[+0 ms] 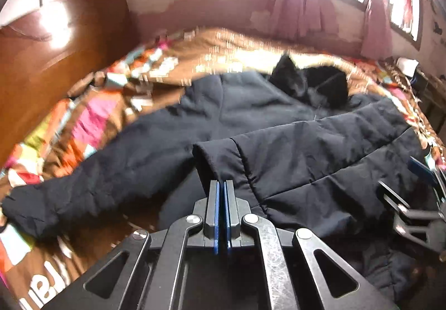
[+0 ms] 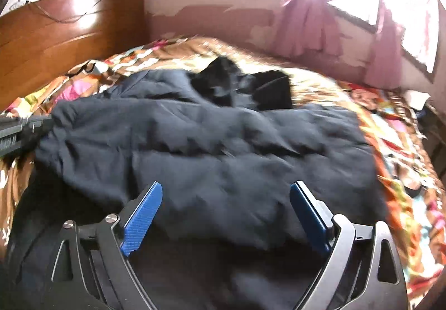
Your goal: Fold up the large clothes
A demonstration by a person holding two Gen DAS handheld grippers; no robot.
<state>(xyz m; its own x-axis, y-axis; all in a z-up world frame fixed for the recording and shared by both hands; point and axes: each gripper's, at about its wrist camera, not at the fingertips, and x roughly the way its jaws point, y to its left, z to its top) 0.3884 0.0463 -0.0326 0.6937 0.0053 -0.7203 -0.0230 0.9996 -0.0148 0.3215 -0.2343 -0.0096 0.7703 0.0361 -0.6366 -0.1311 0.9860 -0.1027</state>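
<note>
Through the left wrist view, our left tool (image 1: pixel 222 183) is pinching the cuff (image 1: pixel 207 154) of the dark navy padded jacket (image 1: pixel 251 120) lying across the colourful patterned bedspread (image 1: pixel 89 115). Through the right wrist view, our right tool (image 2: pixel 225 198) is hovering wide open over the jacket, holding nothing.

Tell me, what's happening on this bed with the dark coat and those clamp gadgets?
A person is folding a dark padded jacket spread on a bed with a colourful patterned bedspread. They hold a two-finger gripper in each hand. The left gripper is clamped shut on the cuff of one sleeve, lifted over the jacket's body. The right gripper hangs open above the jacket, gripping nothing. The other sleeve lies stretched out to the side.
</note>
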